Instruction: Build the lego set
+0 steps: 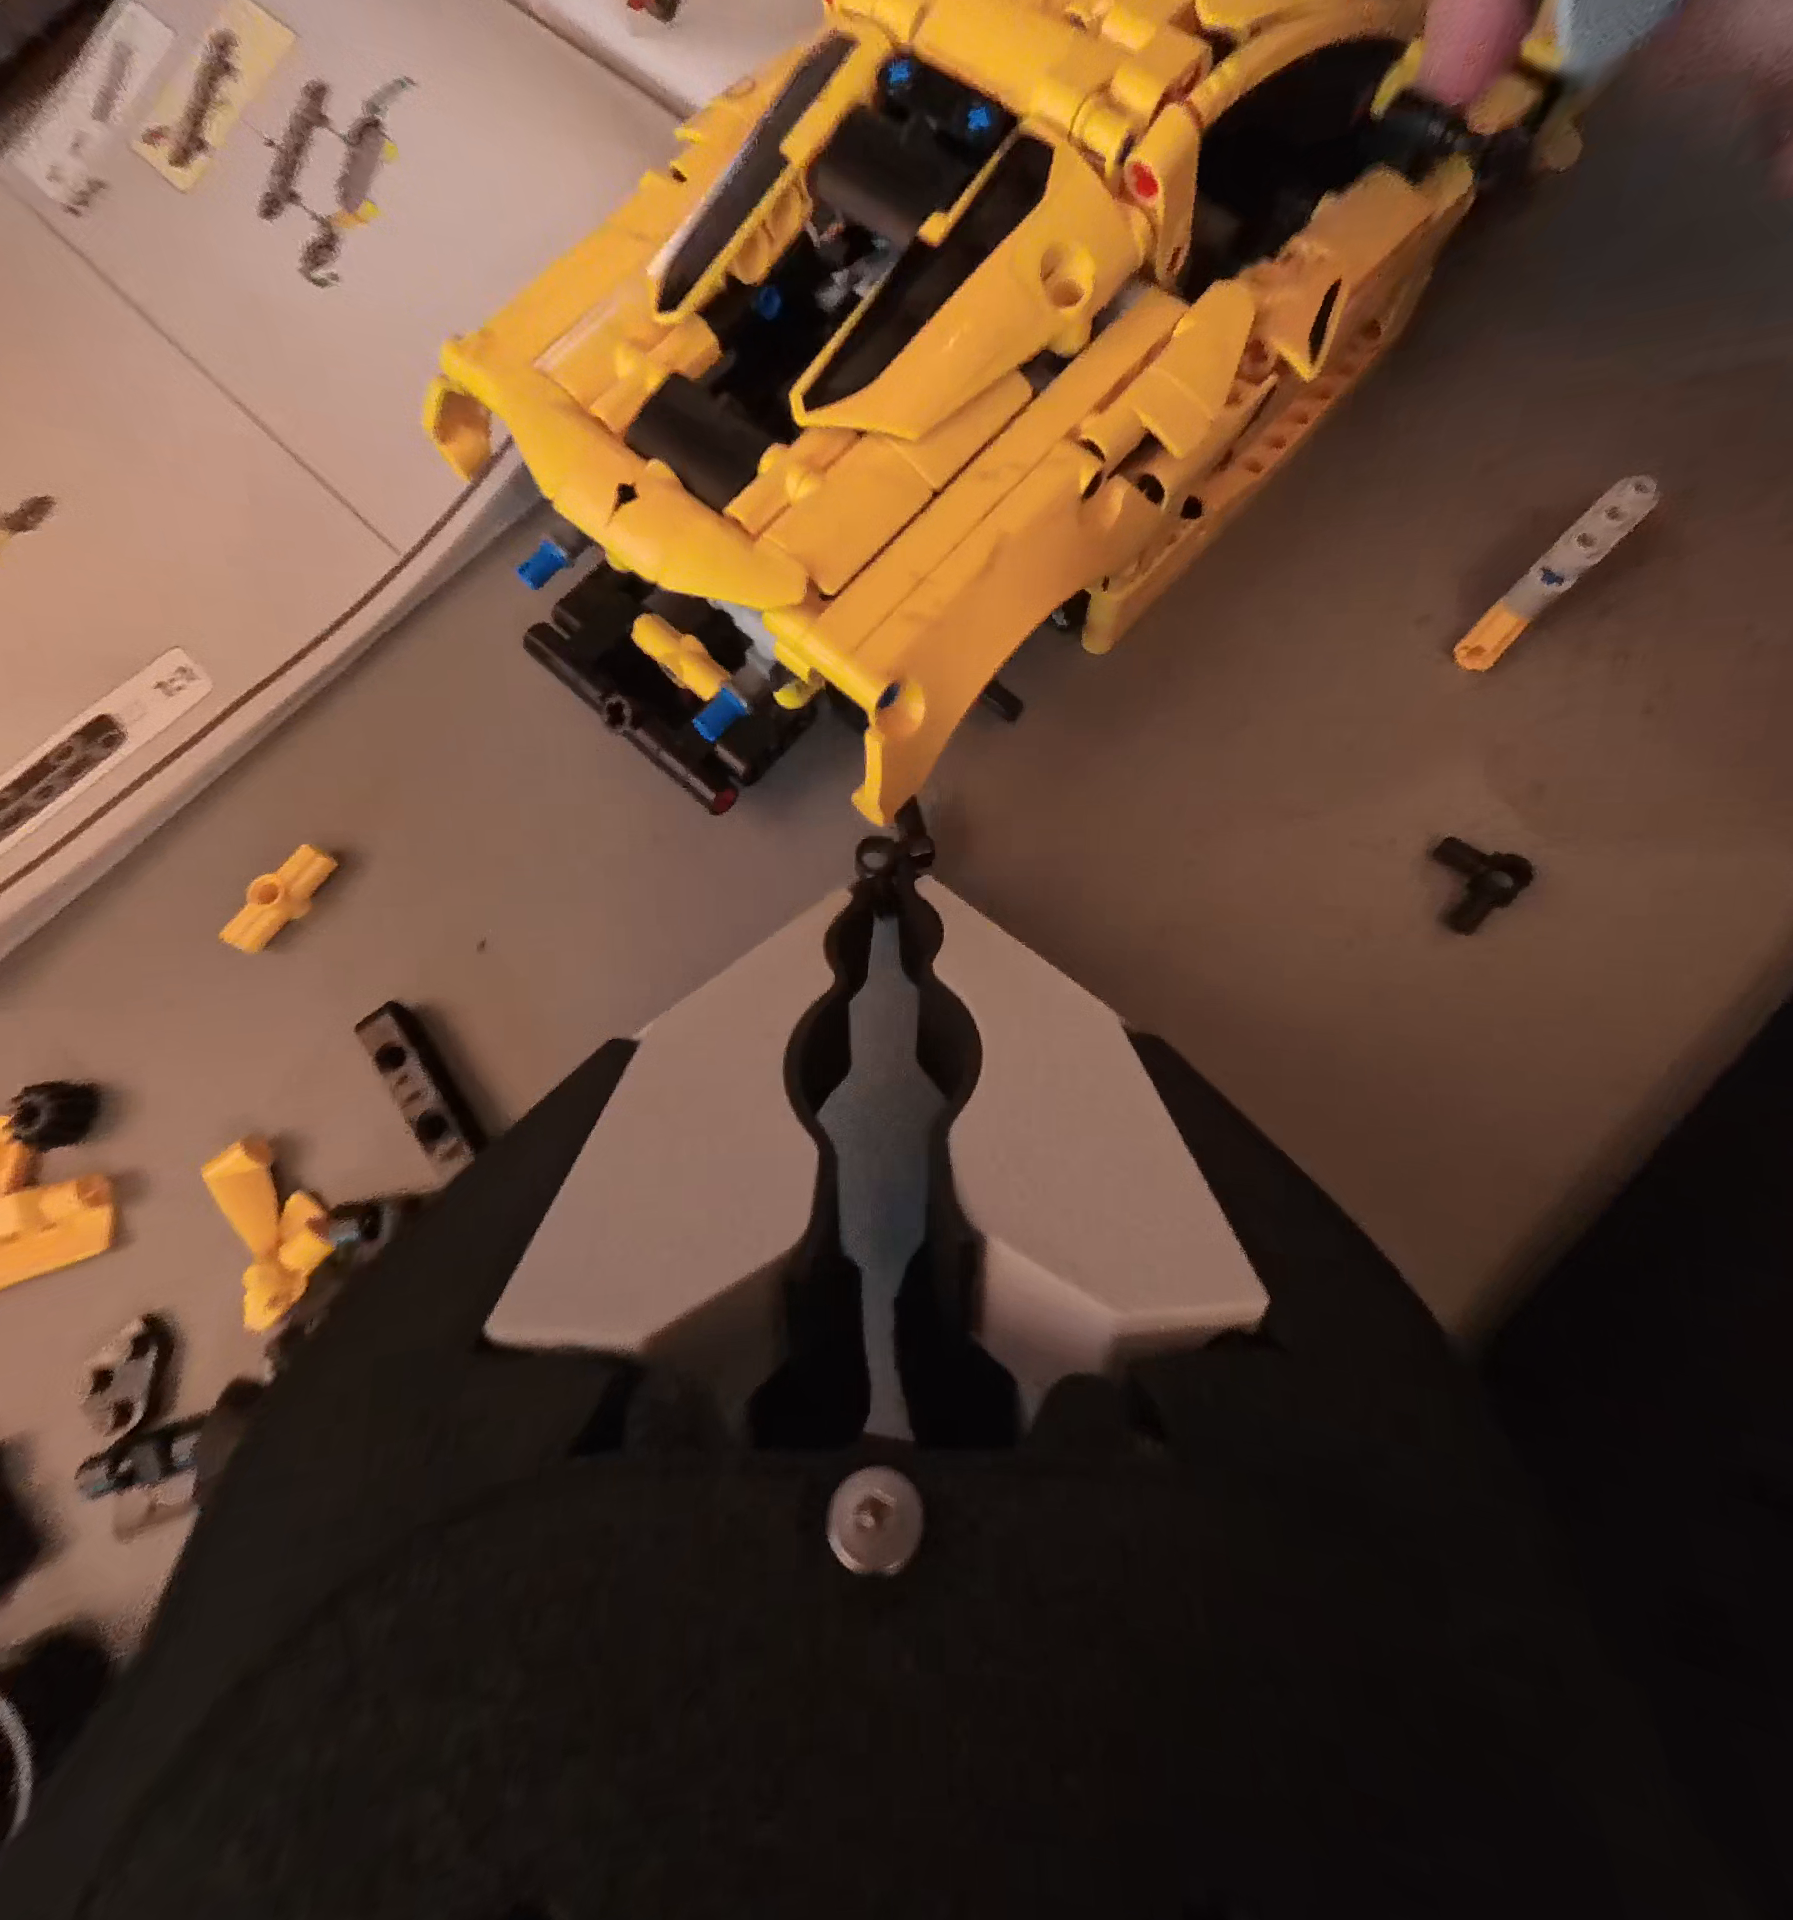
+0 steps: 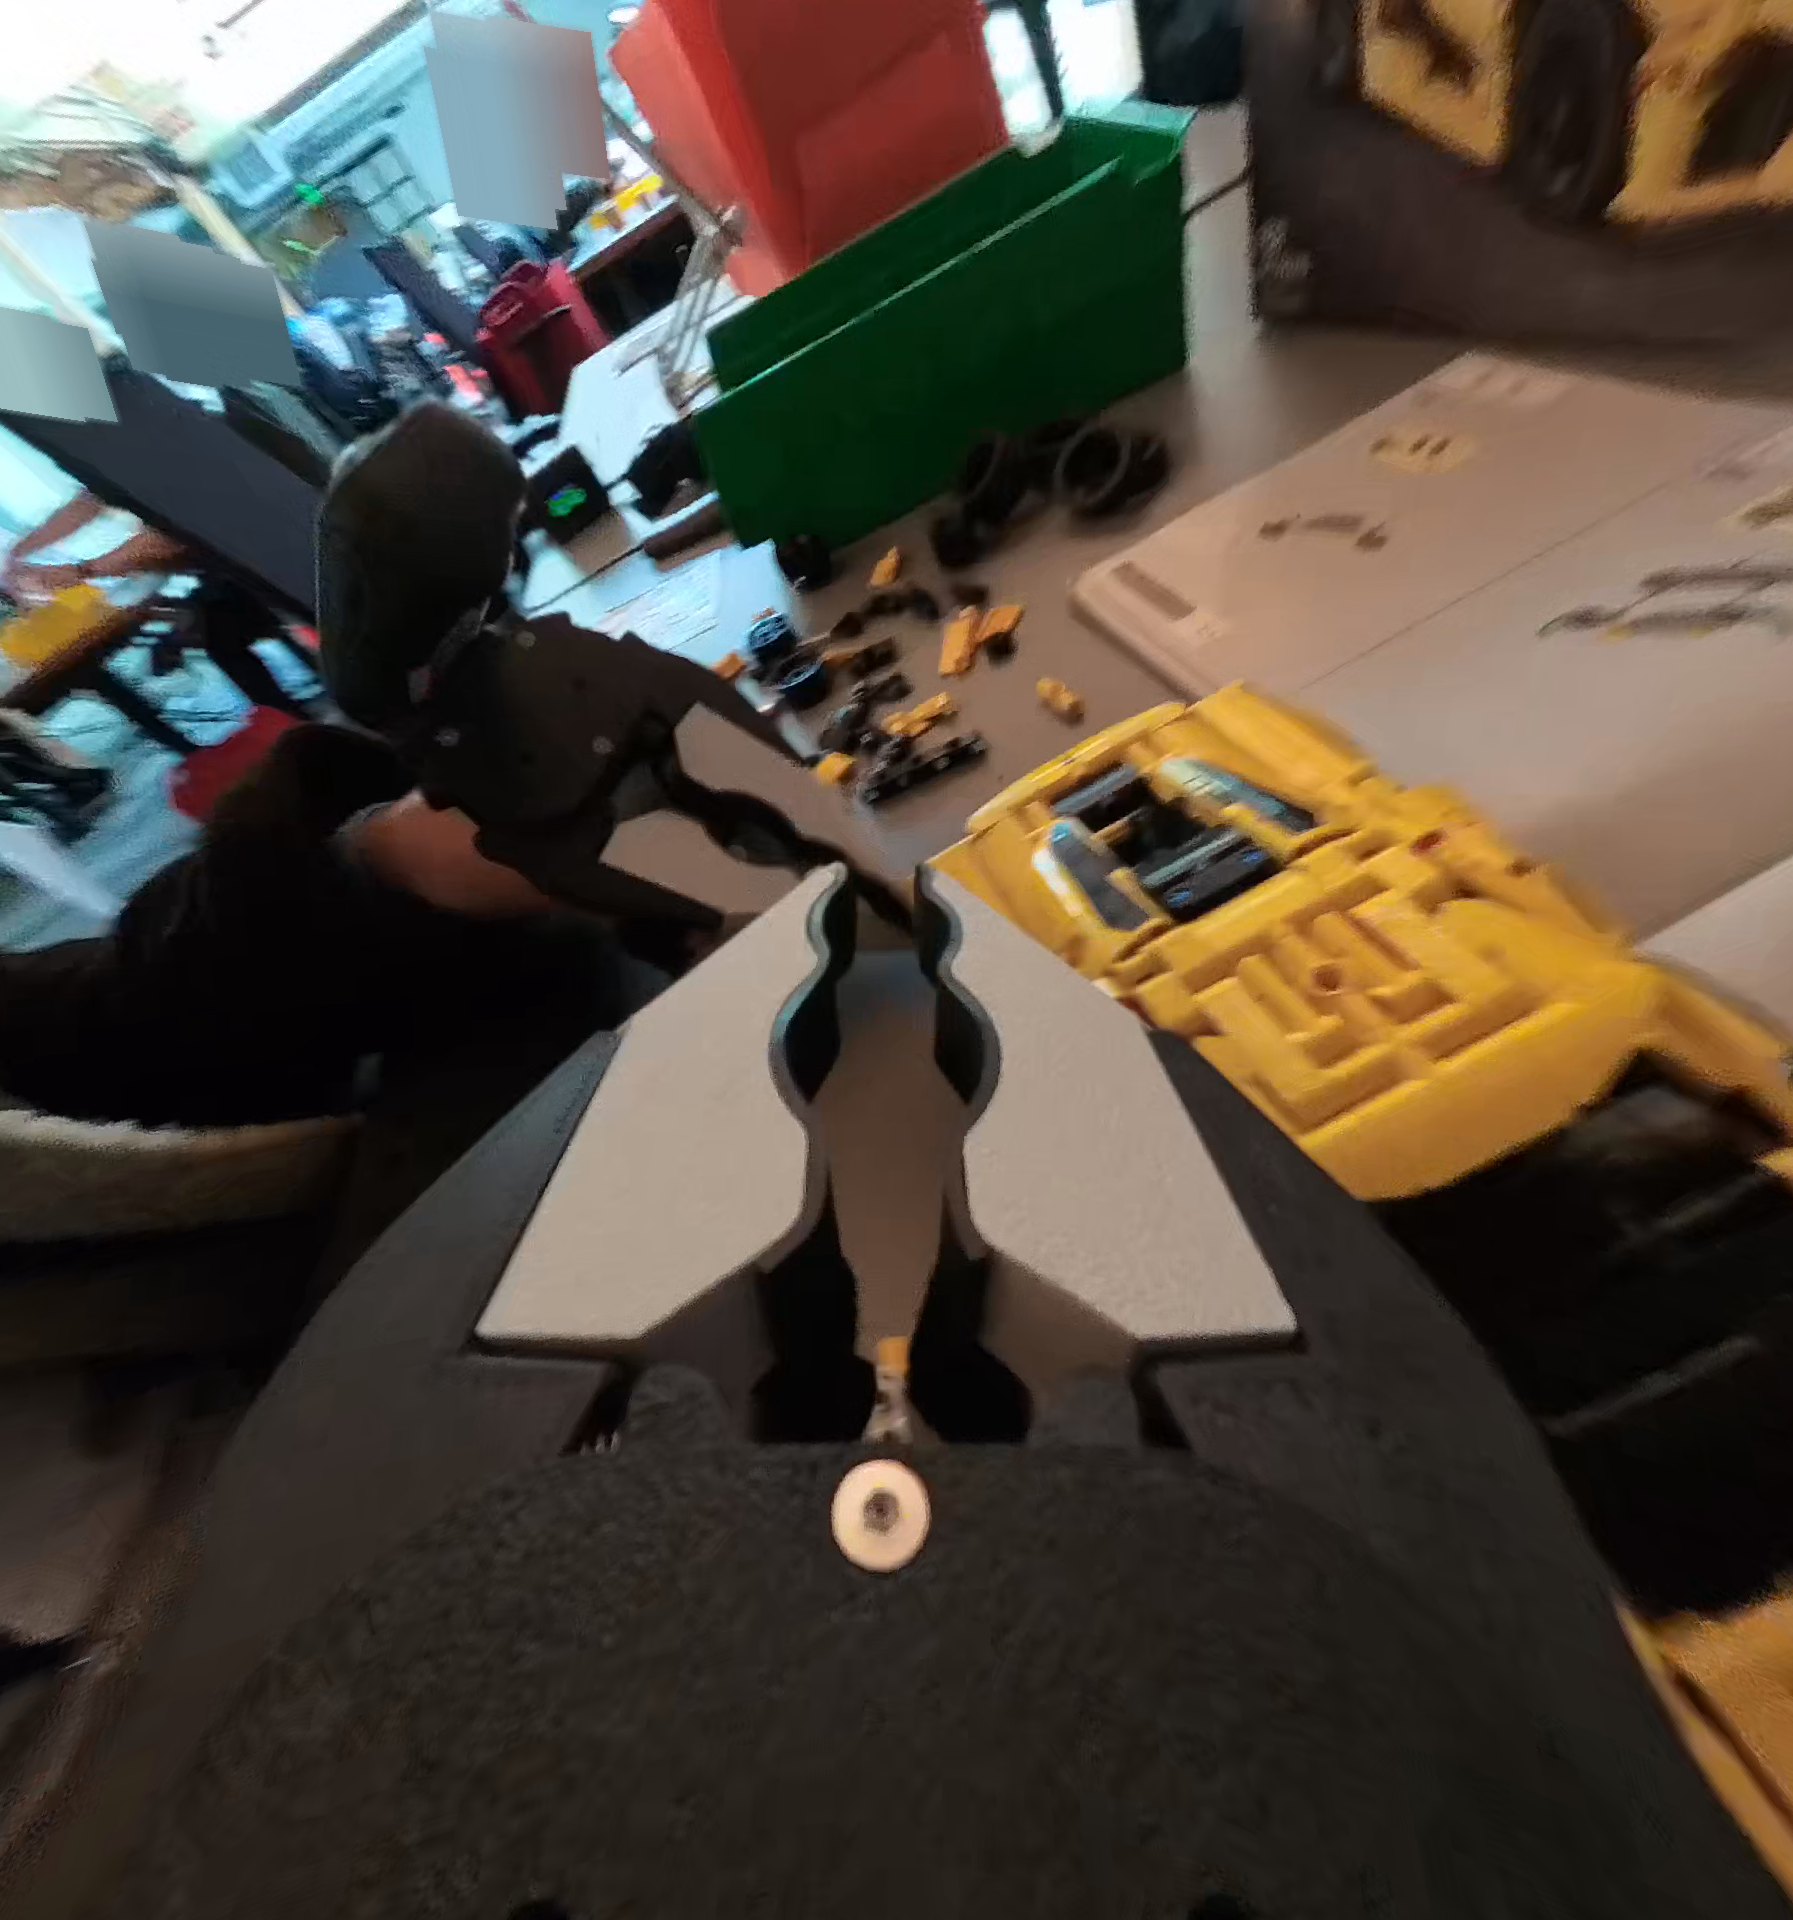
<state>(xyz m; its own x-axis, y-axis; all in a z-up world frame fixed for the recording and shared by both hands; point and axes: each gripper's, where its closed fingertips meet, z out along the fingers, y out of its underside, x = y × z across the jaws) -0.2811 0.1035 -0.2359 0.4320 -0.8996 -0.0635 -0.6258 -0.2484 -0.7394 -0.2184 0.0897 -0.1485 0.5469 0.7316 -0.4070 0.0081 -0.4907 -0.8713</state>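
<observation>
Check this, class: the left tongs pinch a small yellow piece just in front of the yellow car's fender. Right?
Wrong in one respect: the piece is black, not yellow. The left wrist view shows the left tongs shut on a small black piece just before the yellow car.

From my remote feed, a green bin sits at twelve o'clock, a red chair behind it, cluttered desks at eleven.

No legible text — instruction booklet print blurred, unreadable.
</observation>
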